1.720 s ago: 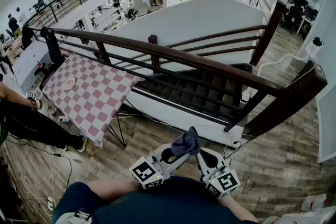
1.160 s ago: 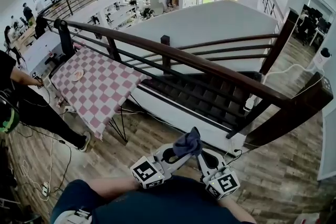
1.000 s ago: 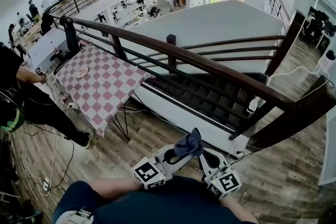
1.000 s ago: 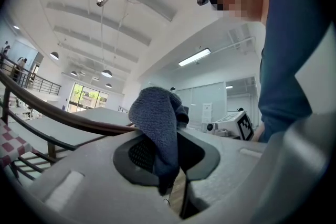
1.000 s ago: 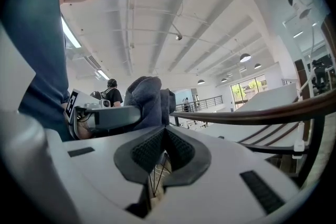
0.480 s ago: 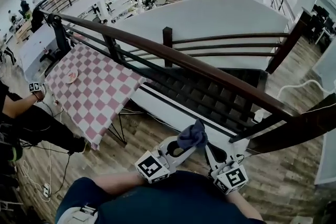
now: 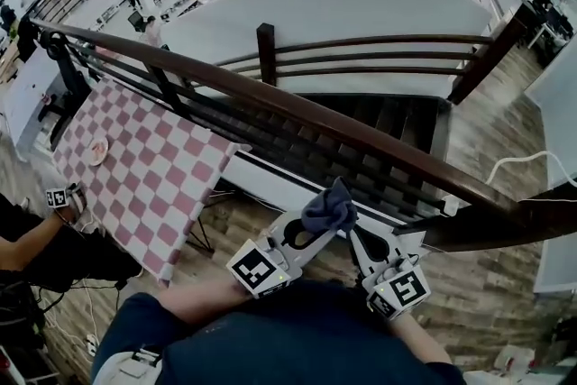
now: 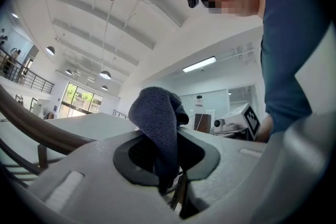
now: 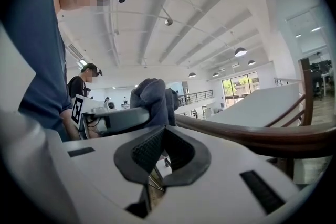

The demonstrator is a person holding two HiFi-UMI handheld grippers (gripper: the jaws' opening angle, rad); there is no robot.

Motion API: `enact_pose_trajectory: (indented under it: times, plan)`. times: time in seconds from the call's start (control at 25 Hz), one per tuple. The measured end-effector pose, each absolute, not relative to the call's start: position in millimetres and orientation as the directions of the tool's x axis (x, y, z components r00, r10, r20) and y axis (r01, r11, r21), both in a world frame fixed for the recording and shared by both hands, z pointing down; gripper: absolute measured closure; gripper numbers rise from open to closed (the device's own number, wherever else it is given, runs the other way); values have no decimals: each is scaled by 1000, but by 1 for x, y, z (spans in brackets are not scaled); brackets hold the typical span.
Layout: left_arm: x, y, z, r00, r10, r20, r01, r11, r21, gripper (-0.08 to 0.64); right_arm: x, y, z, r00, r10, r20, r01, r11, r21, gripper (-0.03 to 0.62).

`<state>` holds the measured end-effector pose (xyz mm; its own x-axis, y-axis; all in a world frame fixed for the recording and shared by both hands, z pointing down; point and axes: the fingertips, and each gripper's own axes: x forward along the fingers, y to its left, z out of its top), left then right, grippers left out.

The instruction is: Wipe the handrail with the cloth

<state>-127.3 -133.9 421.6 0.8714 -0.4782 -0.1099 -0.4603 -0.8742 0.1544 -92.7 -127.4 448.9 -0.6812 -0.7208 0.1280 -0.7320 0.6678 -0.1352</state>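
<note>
A brown wooden handrail [image 7: 361, 135] runs from the upper left down to the right, just beyond both grippers. My left gripper [image 7: 317, 228] is shut on a dark blue-grey cloth [image 7: 330, 206], which bunches up above its jaws, a little short of the rail. In the left gripper view the cloth [image 8: 157, 118] hangs through the left gripper [image 8: 168, 160], with the handrail [image 8: 31, 131] at the left. My right gripper [image 7: 354, 236] sits beside it, shut and holding nothing. The right gripper view shows the right gripper [image 9: 157, 160] with its jaws together, the cloth [image 9: 152, 99] behind it, and the handrail [image 9: 252, 136] to its right.
Dark lower rails and a staircase [image 7: 379, 153] lie beyond the handrail. A pink checkered table [image 7: 144, 180] with a small plate [image 7: 96, 150] stands below left. A person's arm [image 7: 36, 239] is at the left edge. A white cable [image 7: 523, 162] crosses the wooden floor at the right.
The handrail has come closer and lower in the head view. Both grippers have edged up towards it. The cloth stays held in the left gripper.
</note>
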Motion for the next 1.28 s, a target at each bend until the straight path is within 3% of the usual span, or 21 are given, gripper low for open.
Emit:
enact_pose_trajectory:
  times: [0.6,1.28]
  plan:
    - [-116,-224,433,822,-568,-37,-563,-821,99,491,-54,-192,449,-687,-718,115,-725,664,-182,581]
    - [-112,-364,476,702,-691,171,-678,-723,-135,491,-46,-224,450,-735,-671,98,-675,710,-199,581]
